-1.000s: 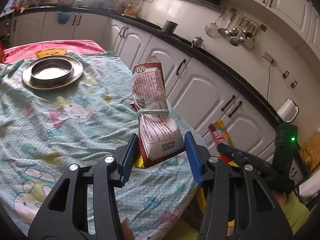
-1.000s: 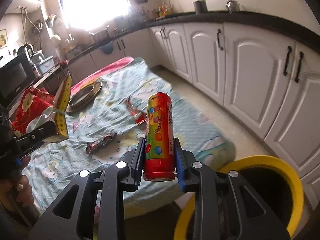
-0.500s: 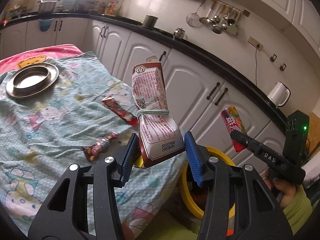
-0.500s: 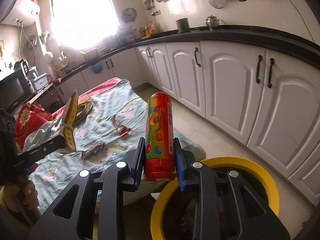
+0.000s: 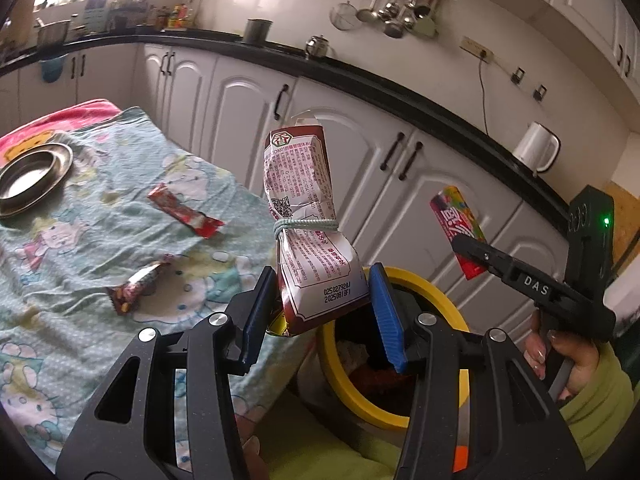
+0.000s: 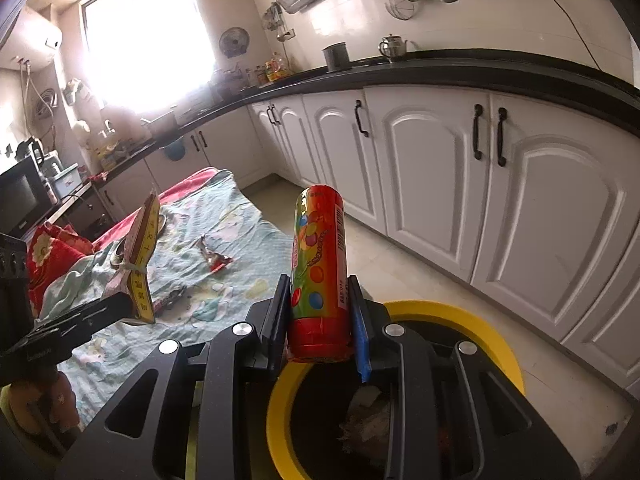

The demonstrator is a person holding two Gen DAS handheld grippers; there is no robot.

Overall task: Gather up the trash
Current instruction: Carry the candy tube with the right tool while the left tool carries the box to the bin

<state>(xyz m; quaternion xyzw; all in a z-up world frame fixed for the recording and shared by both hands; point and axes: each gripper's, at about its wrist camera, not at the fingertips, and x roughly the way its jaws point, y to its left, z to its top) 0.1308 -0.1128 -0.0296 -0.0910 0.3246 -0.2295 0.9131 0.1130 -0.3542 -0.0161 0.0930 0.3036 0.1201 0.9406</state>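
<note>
Left wrist view
- Left gripper [image 5: 322, 312]: its fingers [image 5: 258, 312] are clamped on the lower end of a crumpled paper packet [image 5: 308, 220] tied round the middle with a pale cord; the packet stands upright between them.
- Bin [image 5: 460, 396]: yellow-rimmed, just past the edge of the worktop [image 5: 72, 280], below and behind the packet; some rubbish already lies inside.
- Right gripper [image 5: 466, 256]: seen from the side, it carries a colourful sweet tube [image 5: 456, 224] well above the bin.
- Left on the worktop: a red wrapper [image 5: 184, 216] and a dark sweet wrapper [image 5: 138, 286], both lying flat on the patterned cloth, apart from each other.
- Other: a metal plate [image 5: 32, 176] at the far left, no trash by the look of it.

Right wrist view
- Right gripper [image 6: 322, 320]: fingers [image 6: 358, 332] closed on the base of the sweet tube [image 6: 320, 272], which stands upright.
- Bin [image 6: 480, 328]: directly under and ahead of the gripper, mouth open, rubbish visible at the bottom.
- Left gripper [image 6: 120, 308]: at the left edge, holding the packet [image 6: 140, 264] over the worktop's [image 6: 240, 240] edge.

Progress
- Done: two pieces picked up and brought to the bin; earlier rubbish sits in it.
- Left: neither piece is dropped yet; the two wrappers remain to be collected.
</note>
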